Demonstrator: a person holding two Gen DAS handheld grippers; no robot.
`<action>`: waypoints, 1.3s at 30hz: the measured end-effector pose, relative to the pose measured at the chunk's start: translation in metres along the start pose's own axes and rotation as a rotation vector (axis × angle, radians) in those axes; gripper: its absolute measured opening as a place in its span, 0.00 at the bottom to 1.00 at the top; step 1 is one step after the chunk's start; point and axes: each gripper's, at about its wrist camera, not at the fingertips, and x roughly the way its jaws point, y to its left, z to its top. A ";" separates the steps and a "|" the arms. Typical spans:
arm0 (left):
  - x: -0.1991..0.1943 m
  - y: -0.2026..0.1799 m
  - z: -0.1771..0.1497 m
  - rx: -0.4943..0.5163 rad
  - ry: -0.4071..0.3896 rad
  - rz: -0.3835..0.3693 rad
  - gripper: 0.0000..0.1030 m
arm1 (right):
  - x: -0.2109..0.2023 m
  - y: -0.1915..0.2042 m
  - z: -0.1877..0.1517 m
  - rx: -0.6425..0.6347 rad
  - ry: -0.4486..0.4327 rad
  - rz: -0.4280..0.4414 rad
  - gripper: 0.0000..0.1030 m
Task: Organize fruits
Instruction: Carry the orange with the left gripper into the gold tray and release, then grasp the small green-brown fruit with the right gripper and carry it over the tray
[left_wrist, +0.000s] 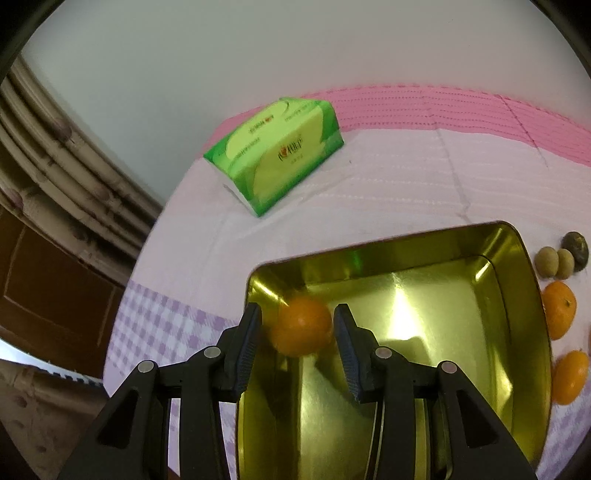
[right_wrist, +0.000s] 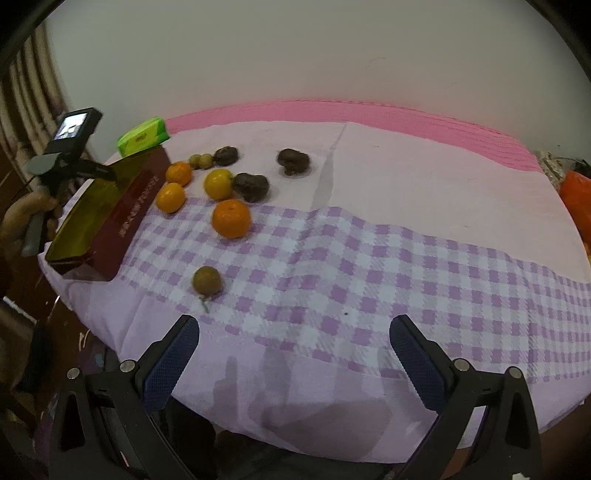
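My left gripper (left_wrist: 298, 312) is shut on a small orange (left_wrist: 301, 326) and holds it over the near left corner of an open gold tin (left_wrist: 424, 295). In the right wrist view the tin (right_wrist: 125, 206) shows its maroon side at the table's left edge. Loose fruit lies to its right: oranges (right_wrist: 231, 218) (right_wrist: 170, 197) (right_wrist: 178, 172), a yellow citrus (right_wrist: 218, 183), dark wrinkled fruits (right_wrist: 251, 186) (right_wrist: 293, 161) and a brownish round fruit (right_wrist: 207, 280). My right gripper (right_wrist: 293, 332) stands open over the table's front edge with nothing between its fingers.
A green tissue pack (left_wrist: 273, 147) lies behind the tin near the wall. Two oranges (left_wrist: 559, 308) (left_wrist: 570, 376) and small brown fruits (left_wrist: 554, 262) sit just right of the tin. A person's hand (right_wrist: 26, 214) holds the left gripper's handle. Checked cloth (right_wrist: 369, 266) covers the table.
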 end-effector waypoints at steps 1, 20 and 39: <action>-0.001 -0.001 0.000 0.009 -0.011 0.008 0.41 | -0.001 0.004 -0.001 -0.018 -0.007 0.015 1.00; -0.146 0.040 -0.084 -0.229 -0.091 -0.214 0.65 | 0.026 0.040 0.020 -0.185 0.033 0.171 0.51; -0.149 0.053 -0.175 -0.390 0.103 -0.333 0.71 | 0.070 0.058 0.023 -0.282 0.108 0.153 0.23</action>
